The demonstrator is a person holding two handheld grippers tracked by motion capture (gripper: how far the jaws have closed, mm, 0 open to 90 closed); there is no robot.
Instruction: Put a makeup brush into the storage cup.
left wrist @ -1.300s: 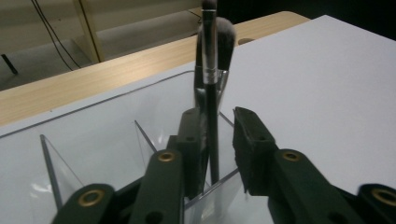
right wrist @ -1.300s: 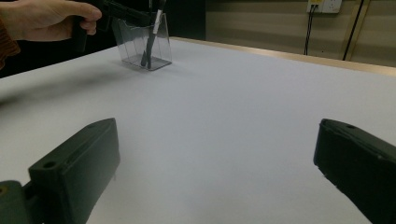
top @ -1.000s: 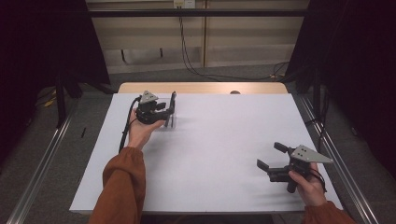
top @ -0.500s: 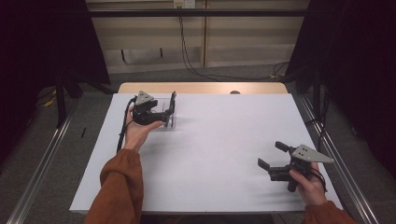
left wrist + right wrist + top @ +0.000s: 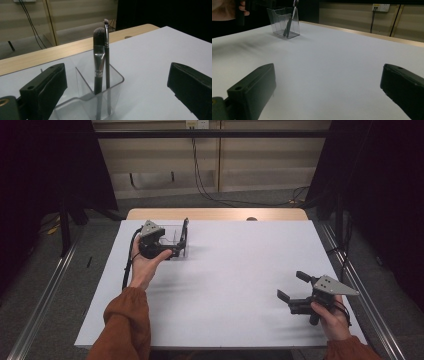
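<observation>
A clear plastic holder (image 5: 82,100) stands at the table's far left with two brushes upright in it: a wide flat brush (image 5: 99,57) and a thin angled brush (image 5: 107,50). My left gripper (image 5: 120,85) is open, and the holder sits between its jaws, closer to the left jaw. In the high view this left gripper (image 5: 167,245) is at the holder (image 5: 177,241). My right gripper (image 5: 292,286) is open over the table's near right with nothing in it. From the right gripper (image 5: 329,87) view, the holder (image 5: 284,22) and its brushes (image 5: 290,20) stand far off.
A white sheet (image 5: 235,285) covers the table, with a wooden strip (image 5: 215,214) along the far edge. Metal rails (image 5: 40,300) run along both sides. Cables (image 5: 200,175) hang at the back wall. A person's hand (image 5: 227,7) holds the left gripper.
My left gripper has shifted a little to the left and back beside the holder. The right gripper has hardly moved.
</observation>
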